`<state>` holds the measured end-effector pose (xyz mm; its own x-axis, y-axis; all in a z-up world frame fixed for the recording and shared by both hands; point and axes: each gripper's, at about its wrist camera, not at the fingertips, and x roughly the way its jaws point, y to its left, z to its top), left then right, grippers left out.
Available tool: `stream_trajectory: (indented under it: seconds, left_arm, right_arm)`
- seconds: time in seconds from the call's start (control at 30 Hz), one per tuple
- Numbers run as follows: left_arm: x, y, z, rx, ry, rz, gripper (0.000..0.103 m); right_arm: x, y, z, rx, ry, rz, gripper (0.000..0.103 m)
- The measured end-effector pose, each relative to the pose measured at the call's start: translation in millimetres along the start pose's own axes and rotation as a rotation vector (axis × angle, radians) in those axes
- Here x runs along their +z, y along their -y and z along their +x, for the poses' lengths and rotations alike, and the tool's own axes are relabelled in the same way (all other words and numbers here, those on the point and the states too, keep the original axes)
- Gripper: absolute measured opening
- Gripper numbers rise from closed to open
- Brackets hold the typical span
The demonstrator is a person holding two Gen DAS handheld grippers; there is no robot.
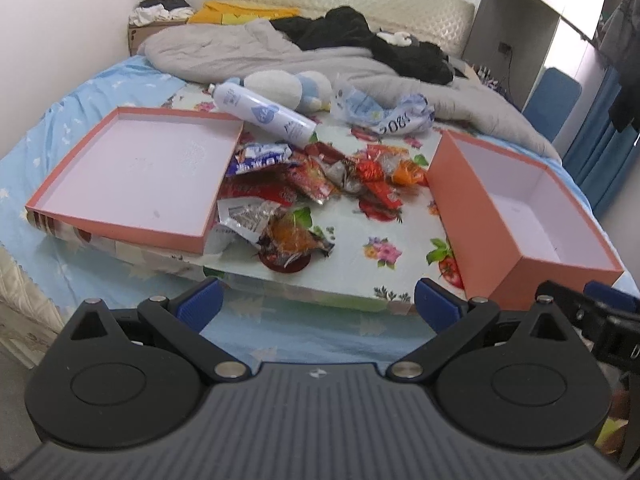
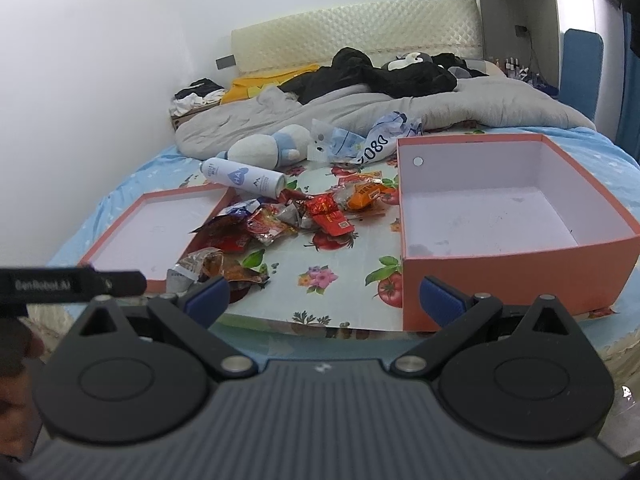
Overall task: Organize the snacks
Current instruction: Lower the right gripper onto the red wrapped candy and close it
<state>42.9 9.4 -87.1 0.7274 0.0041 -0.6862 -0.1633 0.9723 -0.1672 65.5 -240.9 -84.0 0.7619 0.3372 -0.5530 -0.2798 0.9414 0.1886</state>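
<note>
Heaped snack packets in red, orange and silver wrappers, mid-way across a floral mat on the bed. Flanked on the left by a shallow salmon-pink box lid, touching the pile's edge, and on the right by a deeper matching box, just beside the pile. Behind the pile, a white spray can on its side, then a plush toy and crumpled plastic bags. Left gripper and right gripper at the mat's near edge, blue-padded fingers wide apart, holding nothing.
</note>
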Motion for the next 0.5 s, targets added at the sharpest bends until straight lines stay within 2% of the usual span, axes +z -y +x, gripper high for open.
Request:
stream_trajectory:
  seconds: [0.2, 0.5]
  left_arm:
    - [-2, -2, 19, -0.001, -0.011, 0.028, 0.103]
    - [13, -9, 45, 0.016, -0.014, 0.056, 0.103]
  right_arm:
    - [4, 4, 19, 0.019, -0.035, 0.005, 0.103]
    - [18, -8, 49, 0.047, 0.004, -0.036, 0.103]
